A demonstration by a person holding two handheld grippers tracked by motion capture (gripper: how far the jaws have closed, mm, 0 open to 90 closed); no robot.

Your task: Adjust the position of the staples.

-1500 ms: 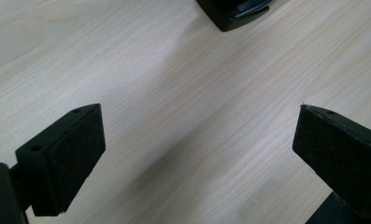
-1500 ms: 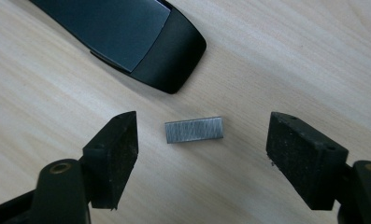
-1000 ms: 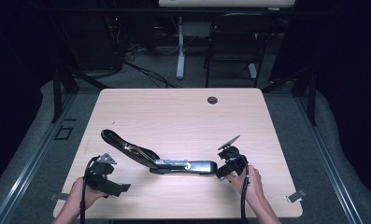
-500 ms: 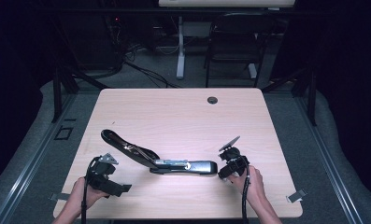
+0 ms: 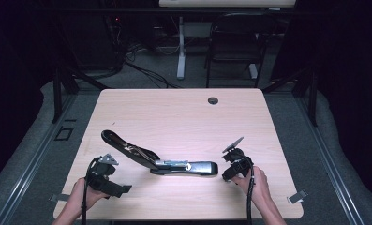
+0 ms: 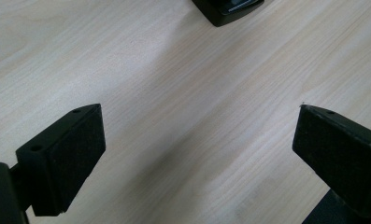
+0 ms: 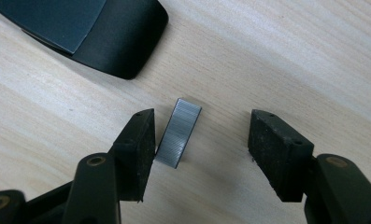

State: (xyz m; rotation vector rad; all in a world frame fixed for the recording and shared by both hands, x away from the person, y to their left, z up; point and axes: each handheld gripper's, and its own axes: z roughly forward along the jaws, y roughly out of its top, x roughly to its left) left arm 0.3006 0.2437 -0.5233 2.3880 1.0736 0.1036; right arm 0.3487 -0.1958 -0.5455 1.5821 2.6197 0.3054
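Staple strip (image 7: pixel 178 132) is lying on the table (image 5: pixel 174 117) between the spread, closing jaws of the right gripper (image 7: pixel 199 154), touching one pad (long axis along the jaws); the stapler (image 5: pixel 160 157) is lying beside it.

Your two matte black plastic tongs, left (image 5: pixel 109 180) and right (image 5: pixel 234 165), carry blocky square pads (image 7: pixel 137 149) with small screw holes; a black cable trails from each, and both forearms are bare.
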